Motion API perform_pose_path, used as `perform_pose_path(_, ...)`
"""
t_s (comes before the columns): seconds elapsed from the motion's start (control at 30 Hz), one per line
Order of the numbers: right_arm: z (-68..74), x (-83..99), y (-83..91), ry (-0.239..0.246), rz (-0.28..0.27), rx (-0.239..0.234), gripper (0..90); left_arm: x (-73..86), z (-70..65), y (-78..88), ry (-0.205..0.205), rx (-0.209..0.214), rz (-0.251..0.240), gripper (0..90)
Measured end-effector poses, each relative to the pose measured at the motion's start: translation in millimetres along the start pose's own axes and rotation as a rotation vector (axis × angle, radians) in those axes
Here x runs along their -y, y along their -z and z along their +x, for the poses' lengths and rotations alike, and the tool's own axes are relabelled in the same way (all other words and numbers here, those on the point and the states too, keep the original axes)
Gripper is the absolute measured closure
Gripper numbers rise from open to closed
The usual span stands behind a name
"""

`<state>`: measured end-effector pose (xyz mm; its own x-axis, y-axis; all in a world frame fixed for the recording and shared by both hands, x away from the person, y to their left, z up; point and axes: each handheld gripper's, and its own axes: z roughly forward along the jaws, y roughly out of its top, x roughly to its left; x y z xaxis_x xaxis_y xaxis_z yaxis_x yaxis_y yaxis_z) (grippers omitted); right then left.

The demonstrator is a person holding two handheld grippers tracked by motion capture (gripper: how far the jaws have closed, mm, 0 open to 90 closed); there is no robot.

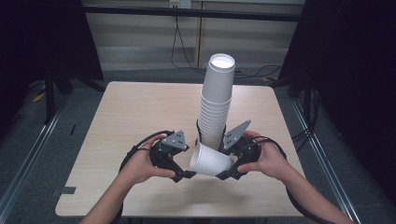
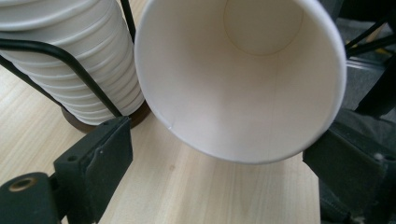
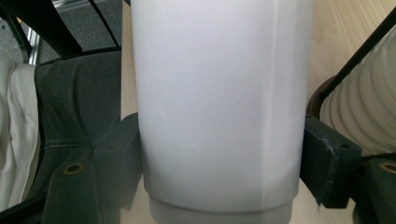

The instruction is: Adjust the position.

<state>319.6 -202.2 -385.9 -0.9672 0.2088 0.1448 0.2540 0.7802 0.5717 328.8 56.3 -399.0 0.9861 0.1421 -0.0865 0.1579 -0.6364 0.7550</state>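
Note:
A single white paper cup (image 1: 209,161) lies on its side just above the table, its mouth turned to the left. My right gripper (image 1: 227,167) is shut on the cup near its base, and in the right gripper view the cup wall (image 3: 215,107) sits between both jaws. My left gripper (image 1: 186,173) is open at the cup's mouth. The left gripper view looks straight into the cup (image 2: 243,74), with a gap between the left finger (image 2: 100,158) and the rim. A tall stack of white cups (image 1: 215,105) stands just behind in a black wire holder (image 2: 60,58).
The light wooden table (image 1: 140,112) has bare room to the left, right and front of the grippers. The holder's brown base (image 2: 77,123) sits close to my left gripper. Black frame posts and floor rails (image 1: 28,154) flank the table; cables hang at the back wall.

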Motion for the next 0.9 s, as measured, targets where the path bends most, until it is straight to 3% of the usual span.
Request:
perform_pose_path(0.07, -0.5, 0.5, 0.5, 0.003, -0.001, 0.019, 24.6, 1.2, 0.0, -0.1, 0.014, 0.001, -0.002, 9.0)
perform_pose_path(0.43, -4.2, 4.4, 2.0, -0.015, -0.001, 0.020, 24.4, -0.1, -0.8, 0.1, 0.027, 0.010, -0.032, 8.4)
perform_pose_path(0.63, 0.3, -3.5, 1.0, 0.028, -0.012, 0.002, 24.4, -1.9, 2.0, -3.3, 0.016, 0.008, -0.057, 0.4)
perform_pose_path(0.9, 0.8, -6.8, -0.6, 0.052, -0.009, -0.006, 24.4, 0.2, 4.7, -3.7, 0.034, 0.049, -0.089, 0.0)
